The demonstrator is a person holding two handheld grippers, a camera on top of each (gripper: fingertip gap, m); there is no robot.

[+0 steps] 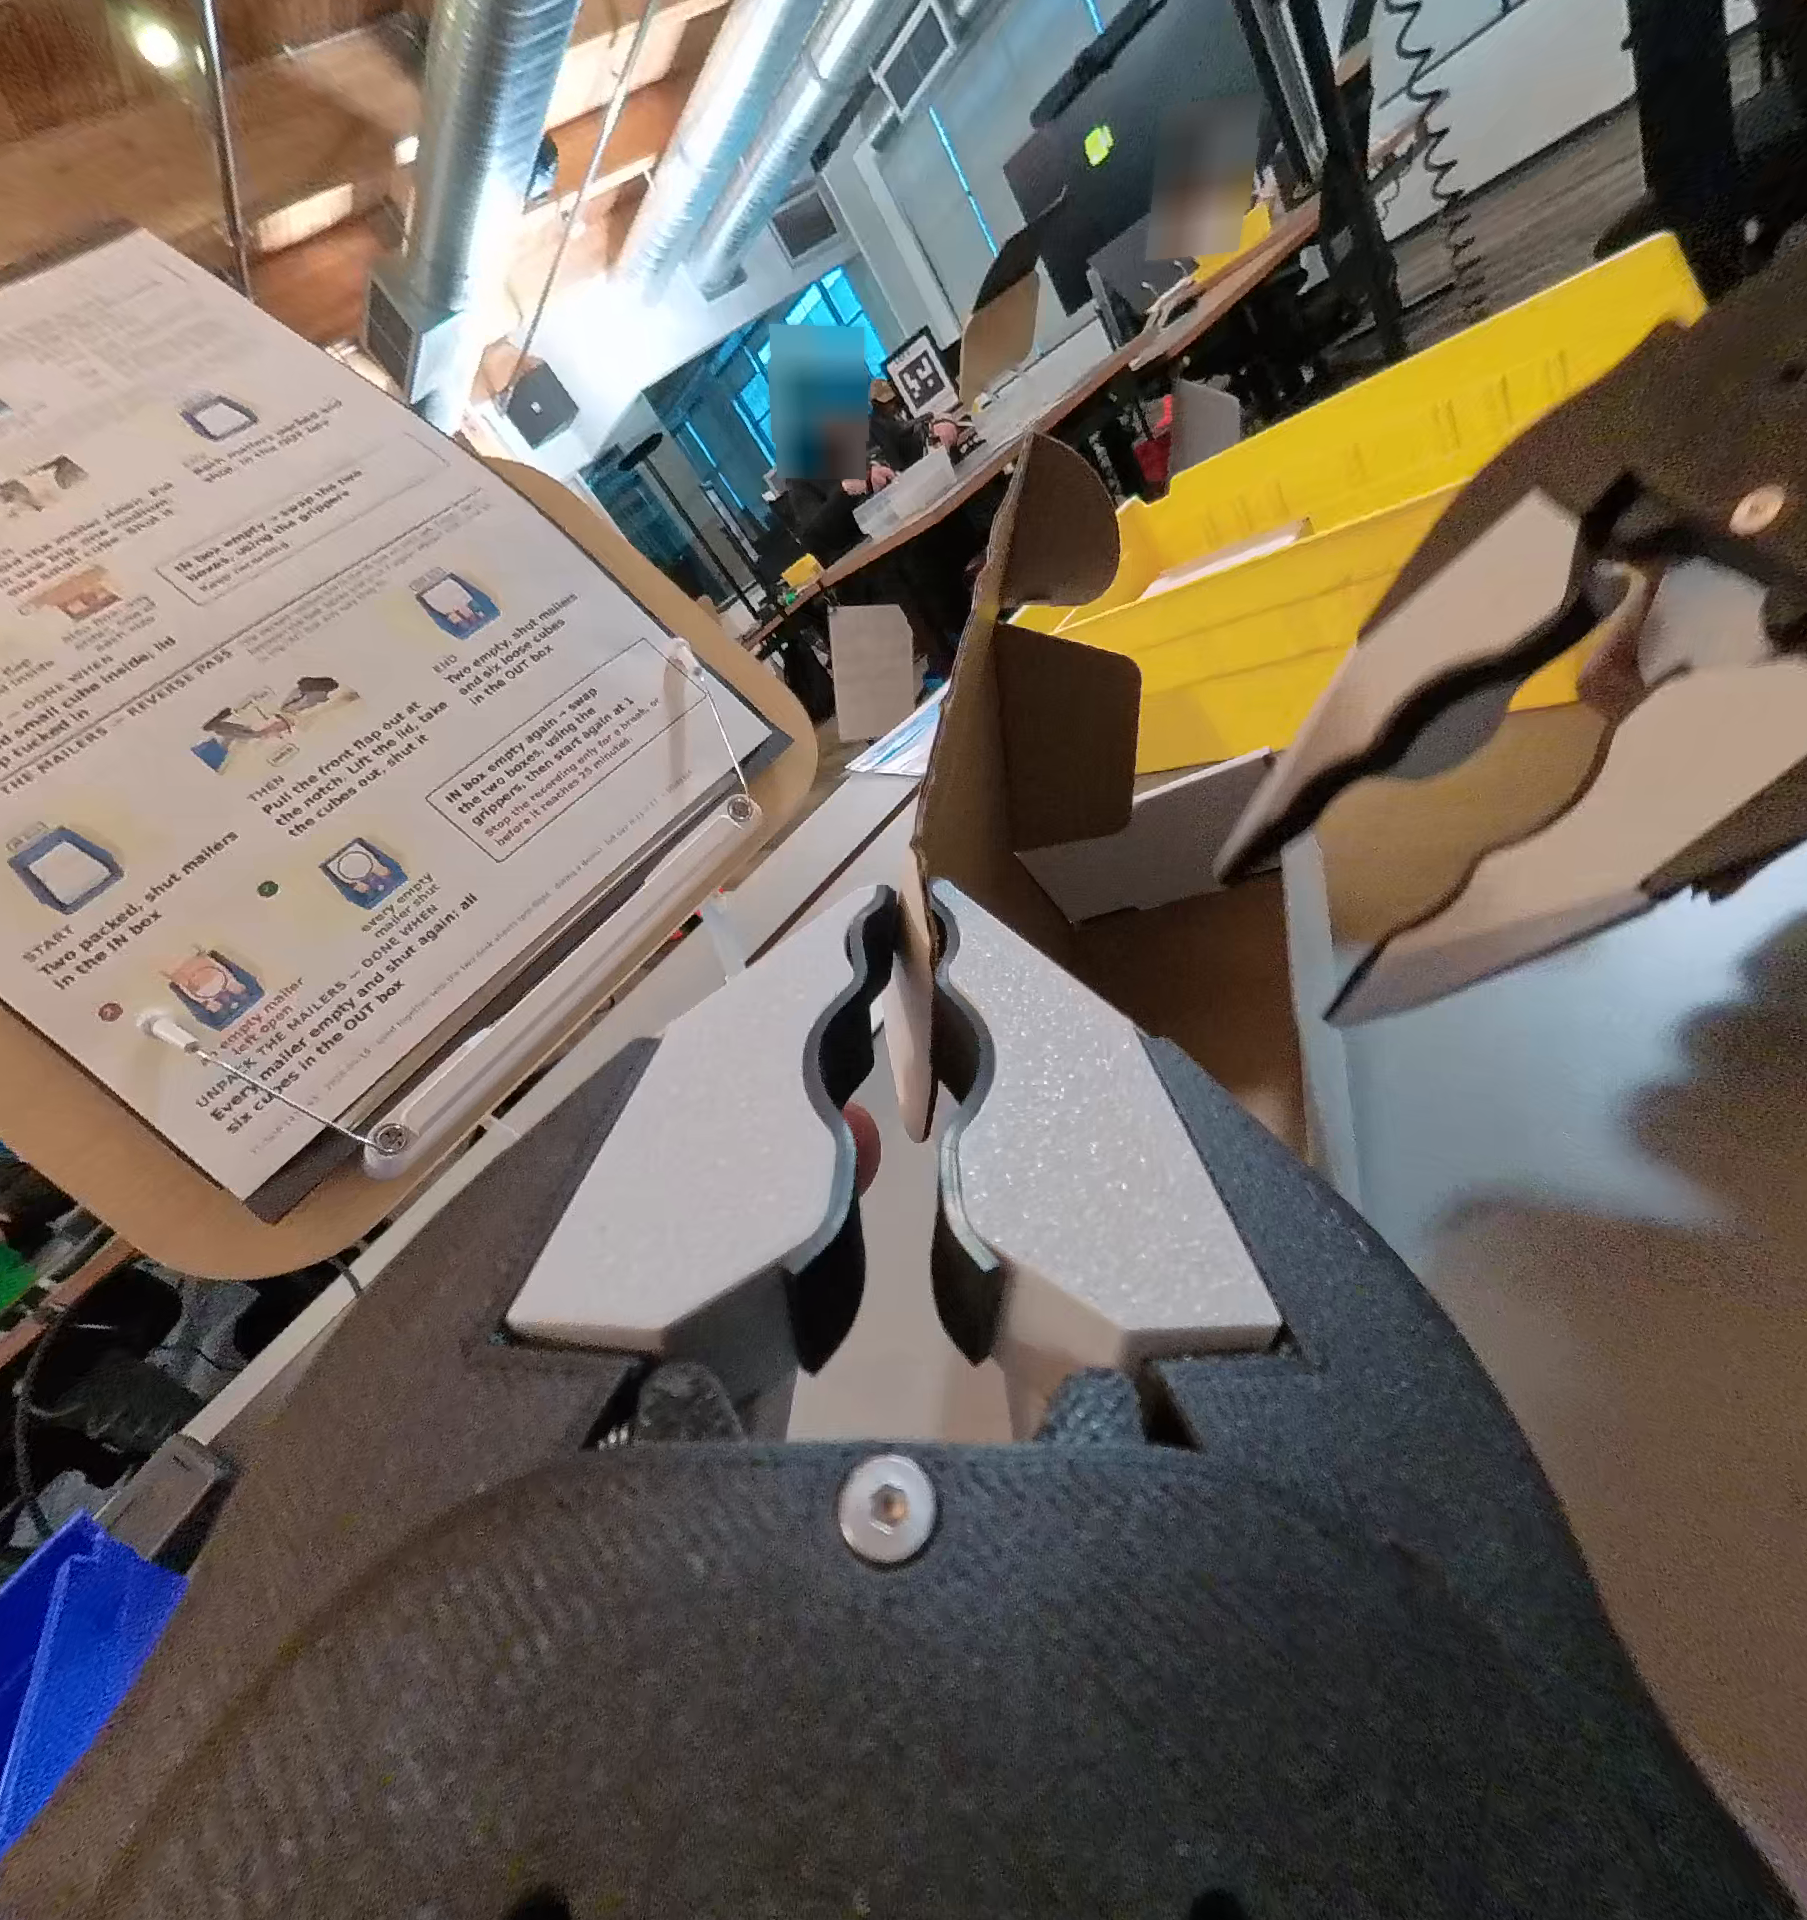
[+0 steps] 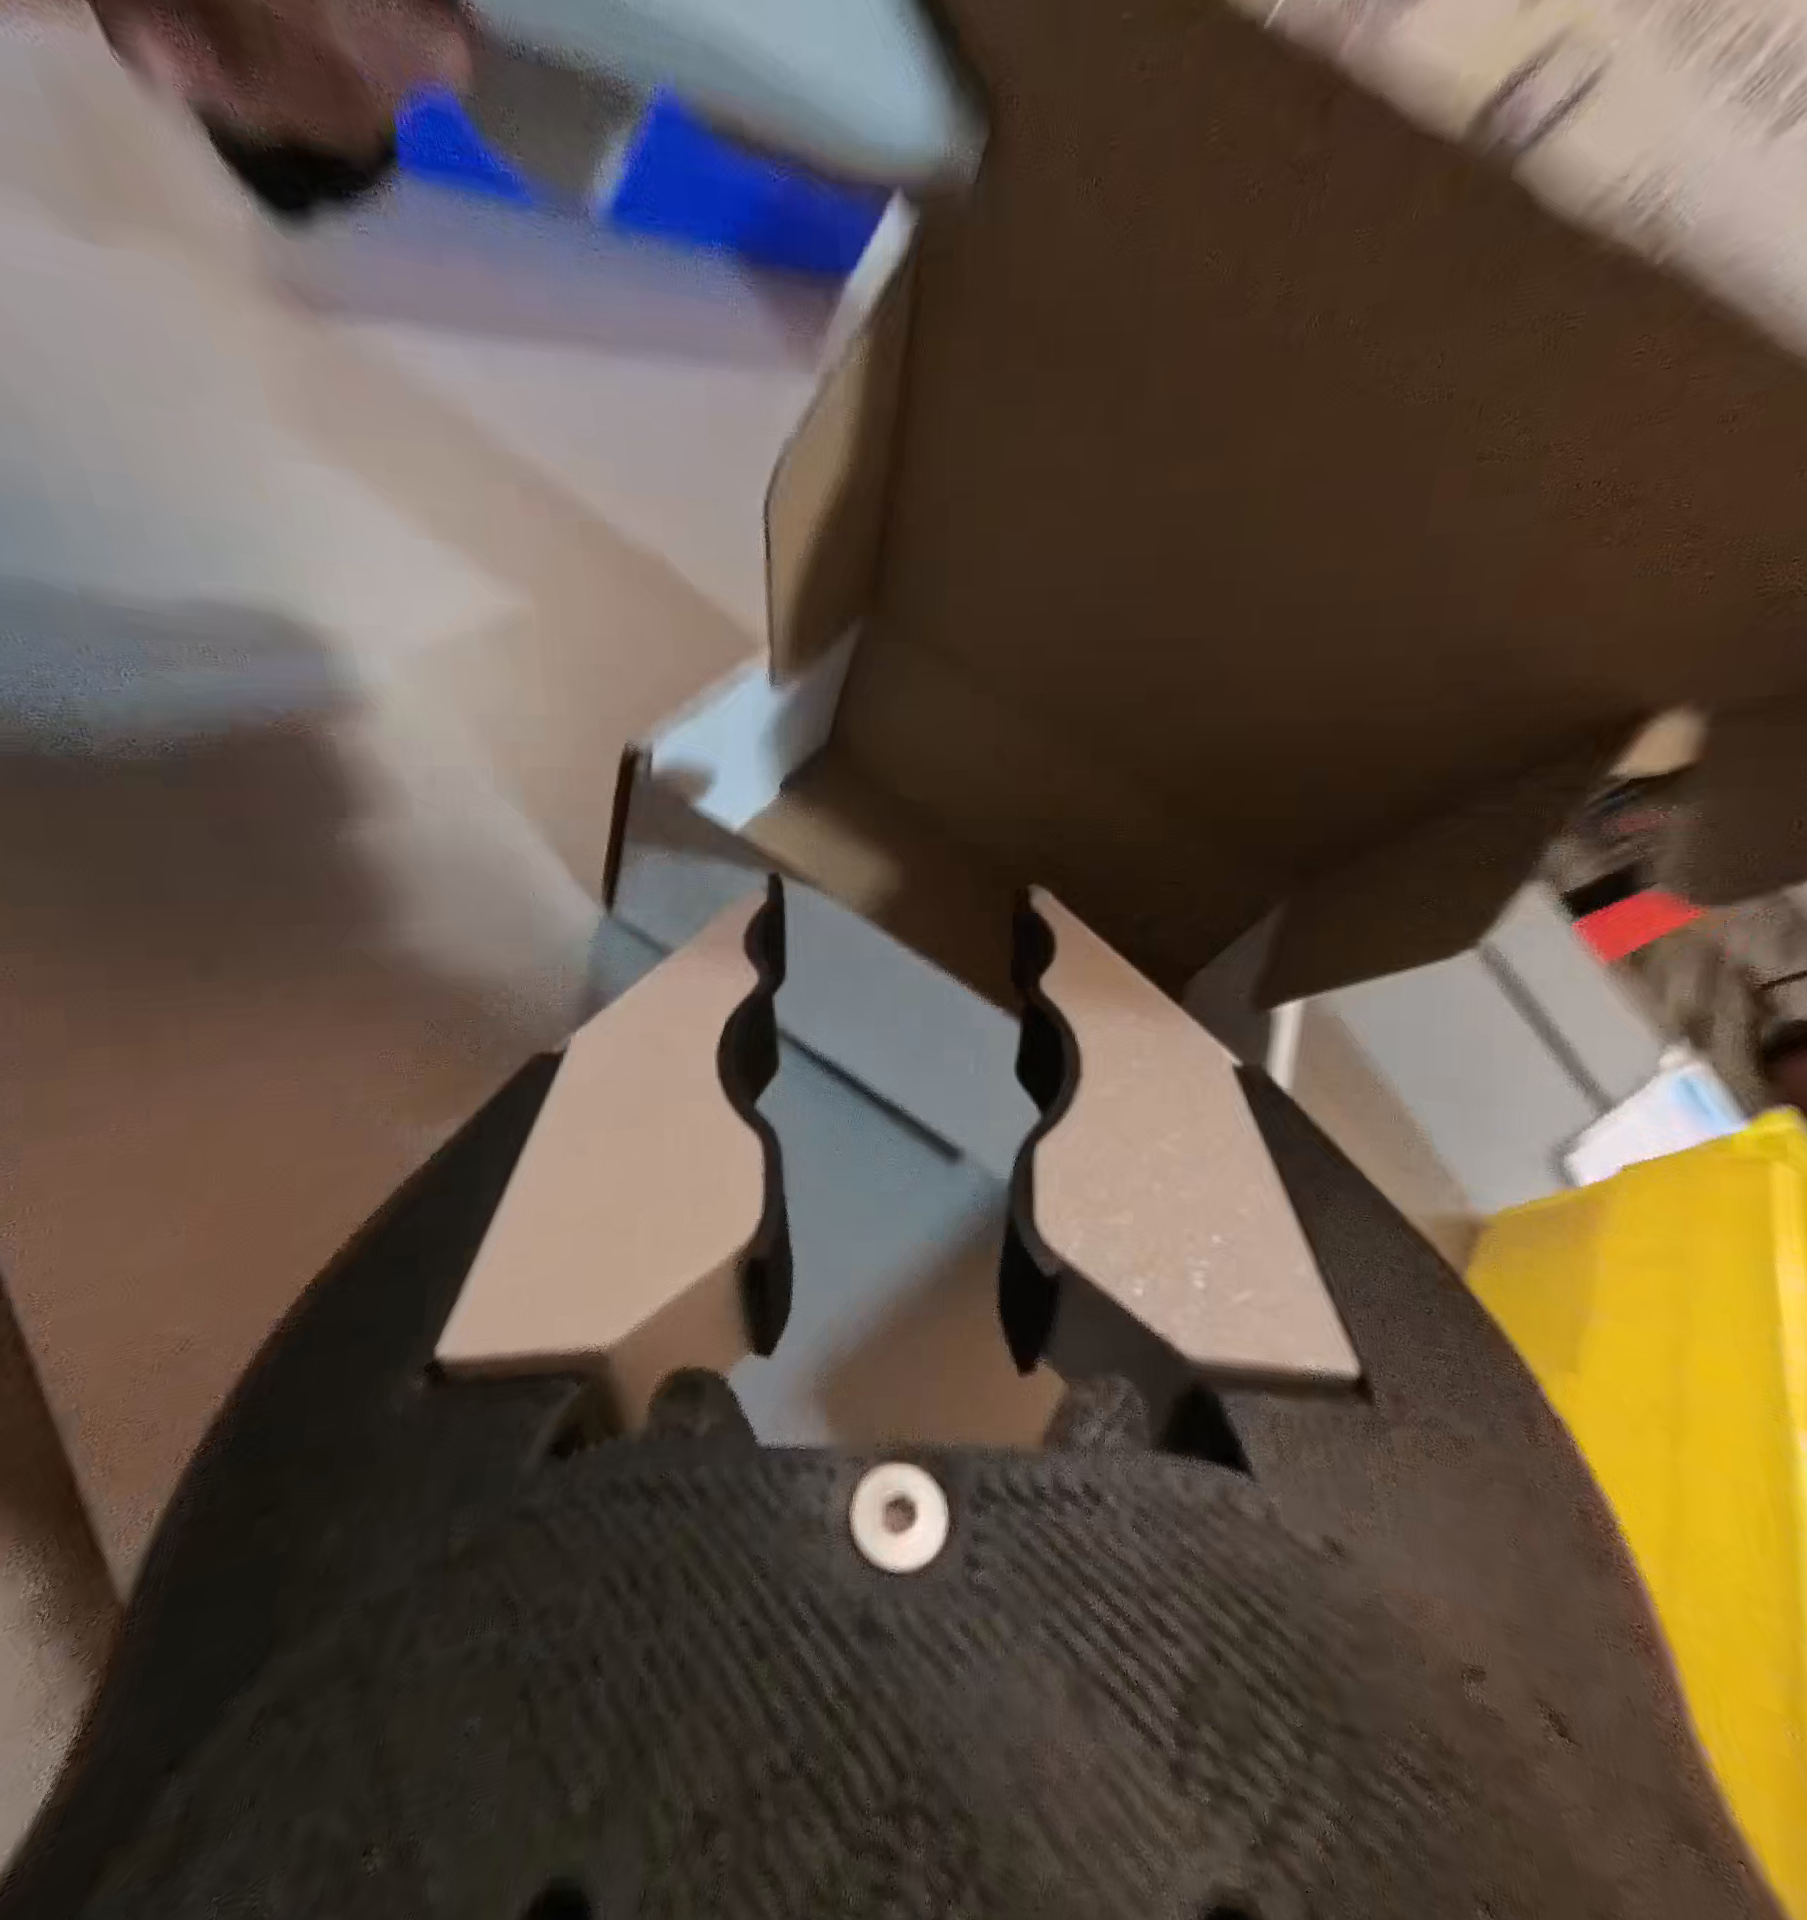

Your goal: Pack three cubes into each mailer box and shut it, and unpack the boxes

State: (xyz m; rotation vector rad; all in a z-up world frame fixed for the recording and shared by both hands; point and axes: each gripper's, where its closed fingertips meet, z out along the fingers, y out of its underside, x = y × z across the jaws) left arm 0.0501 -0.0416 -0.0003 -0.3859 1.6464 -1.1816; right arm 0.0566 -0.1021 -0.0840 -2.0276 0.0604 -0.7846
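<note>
Left tongs (image 1: 914, 1023): closed on the edge of a brown cardboard flap (image 1: 992, 727) of the mailer box, which stands upright between the two pale fingers (image 1: 733, 1153).
Right tongs (image 2: 894, 1101): open, with a clear gap between the wavy inner edges; nothing is held. They also show in the left wrist view at the upper right (image 1: 1294, 821), parted there as well.
Mailer box (image 1: 1179, 997): open, white outside and brown inside; its raised lid with rounded side tab (image 1: 1070, 509) rises above the left tongs. In the right wrist view the brown inner side of the lid (image 2: 1294, 468) fills the upper right, blurred, just above the tips of the right tongs.
Cubes: whether any lie inside the box cannot be told.
Yellow bin (image 1: 1398, 520): beyond the box, toward the far edge of the surface; its corner shows at the lower right of the right wrist view (image 2: 1688, 1455).
Blue bin (image 1: 37, 1704): at the left edge, low in the left wrist view.
Instruction sheet (image 1: 286, 675): printed page clipped on a tilted board, left of the box.
</note>
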